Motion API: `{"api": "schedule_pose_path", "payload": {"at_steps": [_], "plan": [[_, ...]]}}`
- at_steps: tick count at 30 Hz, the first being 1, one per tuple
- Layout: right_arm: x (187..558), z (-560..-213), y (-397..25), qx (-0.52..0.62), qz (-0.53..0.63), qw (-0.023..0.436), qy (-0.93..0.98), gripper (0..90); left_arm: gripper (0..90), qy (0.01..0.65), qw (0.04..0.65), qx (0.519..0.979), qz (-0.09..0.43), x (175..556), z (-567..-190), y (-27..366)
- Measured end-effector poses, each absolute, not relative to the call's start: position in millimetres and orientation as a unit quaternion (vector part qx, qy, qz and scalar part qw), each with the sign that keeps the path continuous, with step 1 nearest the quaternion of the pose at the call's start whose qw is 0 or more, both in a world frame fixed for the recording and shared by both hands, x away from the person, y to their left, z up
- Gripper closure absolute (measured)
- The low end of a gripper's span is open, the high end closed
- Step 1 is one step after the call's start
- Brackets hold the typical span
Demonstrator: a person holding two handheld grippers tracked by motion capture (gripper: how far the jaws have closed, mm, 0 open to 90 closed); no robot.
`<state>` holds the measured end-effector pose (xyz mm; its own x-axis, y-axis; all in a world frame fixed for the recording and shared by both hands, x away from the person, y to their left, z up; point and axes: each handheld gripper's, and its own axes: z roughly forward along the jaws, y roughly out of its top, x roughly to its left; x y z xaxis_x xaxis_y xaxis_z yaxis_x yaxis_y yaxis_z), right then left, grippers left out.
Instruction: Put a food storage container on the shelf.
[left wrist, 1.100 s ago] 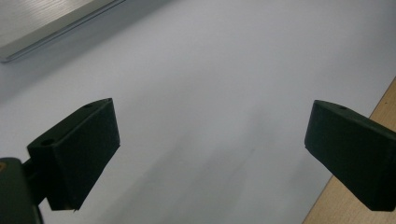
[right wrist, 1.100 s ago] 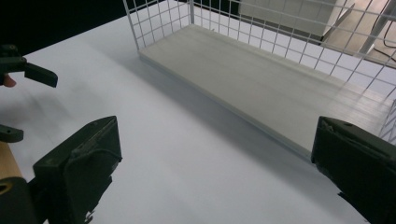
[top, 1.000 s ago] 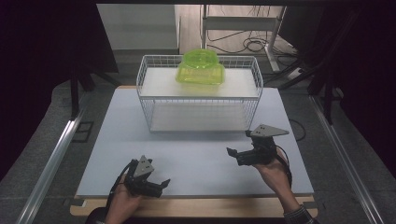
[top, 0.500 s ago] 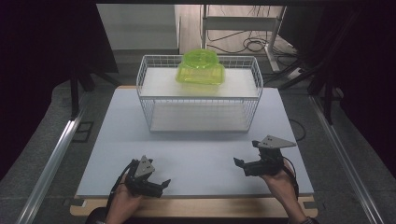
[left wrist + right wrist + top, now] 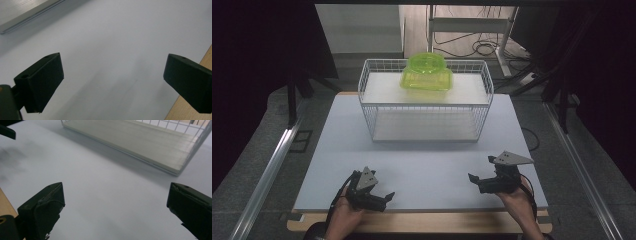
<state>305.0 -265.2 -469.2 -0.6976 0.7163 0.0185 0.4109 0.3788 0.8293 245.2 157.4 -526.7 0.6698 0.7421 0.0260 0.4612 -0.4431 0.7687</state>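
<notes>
The white surface (image 5: 422, 150) carries a wire basket (image 5: 426, 100), and the green container (image 5: 426, 73) sits on its upper shelf, untouched; reaching and grasping remain, I judge. Your left gripper (image 5: 384, 199) and right gripper (image 5: 474, 179) rest near the front edge, jaws wide apart, empty, well away from it.

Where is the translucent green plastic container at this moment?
In the high view, the translucent green plastic container sits on the upper shelf of the white wire rack, at the far middle of the table, far from both grippers.
</notes>
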Motion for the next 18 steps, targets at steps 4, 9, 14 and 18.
{"api": "schedule_pose_path", "payload": {"at_steps": [4, 9, 14, 18], "plan": [[303.8, -475.7, -269.0, 0.35, 0.424, 0.179, 0.816, 1.6, 2.7, 0.363, 0.393, 0.826, 0.176, 245.5, -525.8, 157.7], [301.0, -482.4, -272.7, 0.355, 0.416, 0.175, 0.819, 1.6, 2.6, 0.365, 0.395, 0.825, 0.173, 245.0, -525.4, 157.6], [299.8, -486.6, -274.8, 0.361, 0.411, 0.171, 0.819, 1.6, 2.6, 0.364, 0.392, 0.827, 0.174, 245.1, -525.8, 157.3], [299.3, -492.9, -275.6, 0.365, 0.404, 0.165, 0.823, 1.5, 2.6, 0.363, 0.39, 0.828, 0.175, 245.5, -526.4, 157.0]]}}
